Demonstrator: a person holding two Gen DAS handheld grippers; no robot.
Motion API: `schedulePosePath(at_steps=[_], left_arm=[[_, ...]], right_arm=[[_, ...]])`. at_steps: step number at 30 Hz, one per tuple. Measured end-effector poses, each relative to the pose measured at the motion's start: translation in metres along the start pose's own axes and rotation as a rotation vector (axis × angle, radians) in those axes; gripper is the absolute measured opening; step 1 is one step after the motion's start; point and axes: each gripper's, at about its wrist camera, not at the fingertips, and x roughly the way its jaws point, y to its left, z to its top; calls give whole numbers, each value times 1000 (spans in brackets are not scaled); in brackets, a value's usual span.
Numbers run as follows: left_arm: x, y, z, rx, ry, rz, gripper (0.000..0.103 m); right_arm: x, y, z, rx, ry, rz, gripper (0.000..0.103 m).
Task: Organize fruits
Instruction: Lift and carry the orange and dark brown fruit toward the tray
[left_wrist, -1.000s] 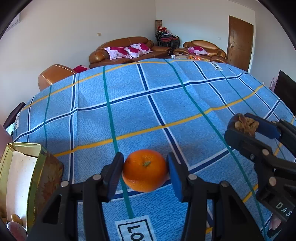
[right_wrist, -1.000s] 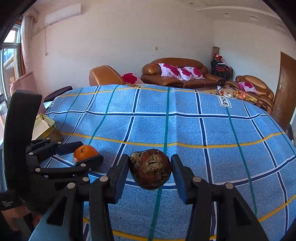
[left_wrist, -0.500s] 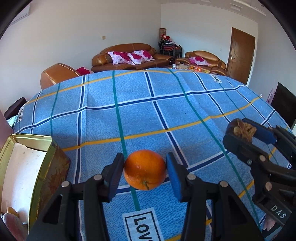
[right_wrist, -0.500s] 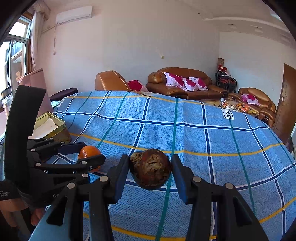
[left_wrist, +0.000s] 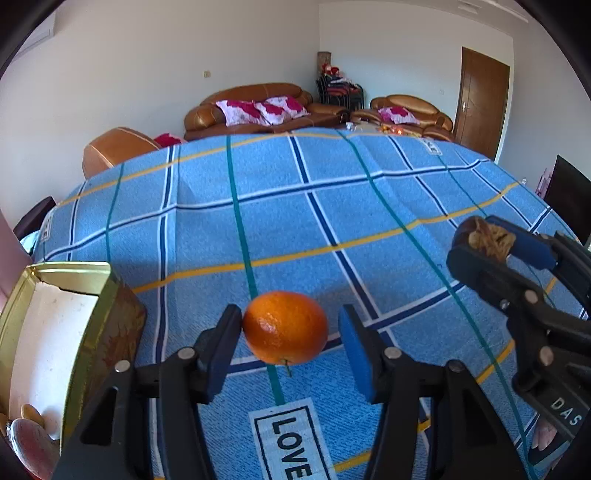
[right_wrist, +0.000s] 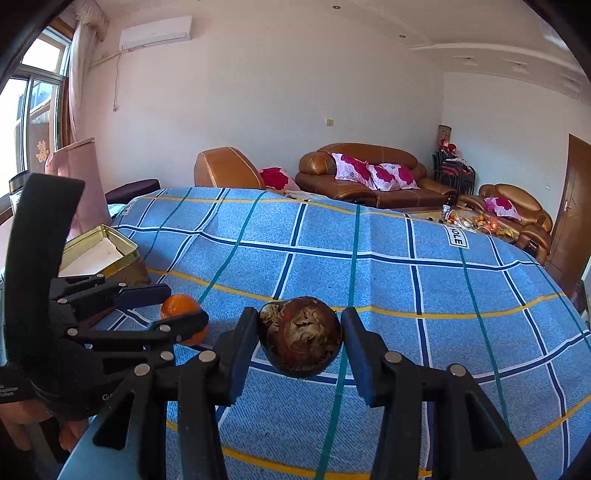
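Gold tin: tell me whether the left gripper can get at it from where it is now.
Probably yes. The tin sits open, close on the left side of the left gripper, with only bare tablecloth between. The gripper's jaws have just been opening, with the orange between them.

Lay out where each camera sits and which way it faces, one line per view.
Left wrist: on the left claw, looking down along its fingers across the blue checked cloth toward the sofa; its jaws have just been opening and flank the orange.
Right wrist: on the right claw, facing roughly the same way; its fingers clamp a dark fruit.
Shared: both fruits, the gold tin, cloth, sofa, and each other's claw.
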Motion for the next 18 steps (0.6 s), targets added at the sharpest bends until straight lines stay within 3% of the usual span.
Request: schedulePosePath(at_steps=[7,18], left_arm=[[2,6,-6,-28,29,-30,51],[-20,13,-9,-68,-80,-14,50]], right_arm=[[1,1,0,-4,1,-1,48],[-3,4,-3,-15,-30,5,48]])
